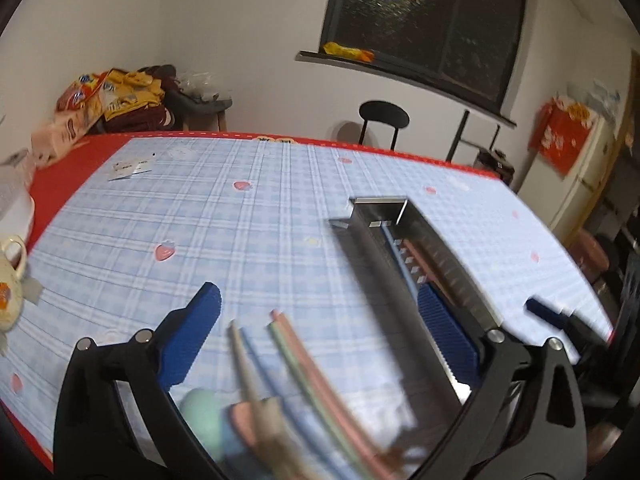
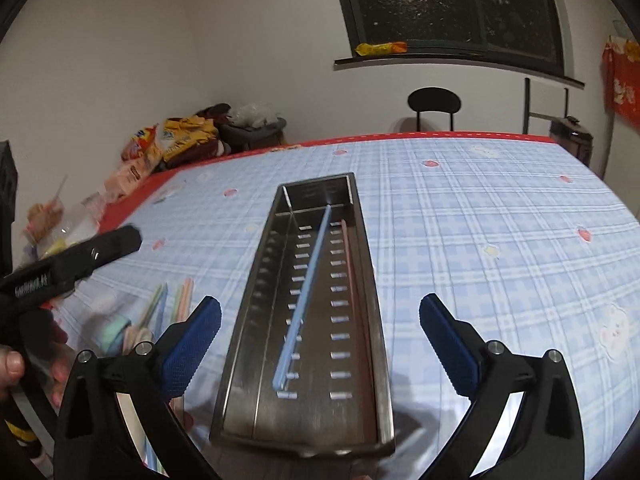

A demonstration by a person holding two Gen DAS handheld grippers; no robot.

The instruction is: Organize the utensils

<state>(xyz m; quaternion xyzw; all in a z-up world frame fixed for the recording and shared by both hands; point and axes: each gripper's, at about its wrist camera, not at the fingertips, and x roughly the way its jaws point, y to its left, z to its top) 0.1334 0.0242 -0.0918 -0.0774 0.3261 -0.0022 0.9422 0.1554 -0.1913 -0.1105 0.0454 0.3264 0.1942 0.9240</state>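
I've got both tools let go and wide apart right now; the left gripper (image 1: 320, 336) spreads its blue pads with nothing pressed between them, and the right gripper (image 2: 320, 344) hangs released over the near end of the steel tray (image 2: 376, 320), jaws straddling it without touching; so I read this as the gap between one drop and the next pick. Inside the tray a blue chopstick (image 2: 304, 296) lies slanted along its length, with a pink chopstick (image 2: 347, 256) close to the tray's right wall; that much of the sorting looks done. Still outside, just left of the tray on the checked tablecloth (image 2: 500, 208), sits the loose bundle of pastel utensils (image 1: 304, 364); I judge my next move is to bring the left tool down onto one stick of that bundle, line the pads across its shaft, and close gently, since they lie tight together and two could come up at once. The left wrist view gives me the bundle close up, though blurred, with rounded spoon-like ends nearest the lens, and shows the tray only edge-on; the right wrist view opens the tray's slotted floor and its cross divider at the far end, and catches the left tool with fingers of the person's hand (image 2: 12, 364) at the frame's left edge.
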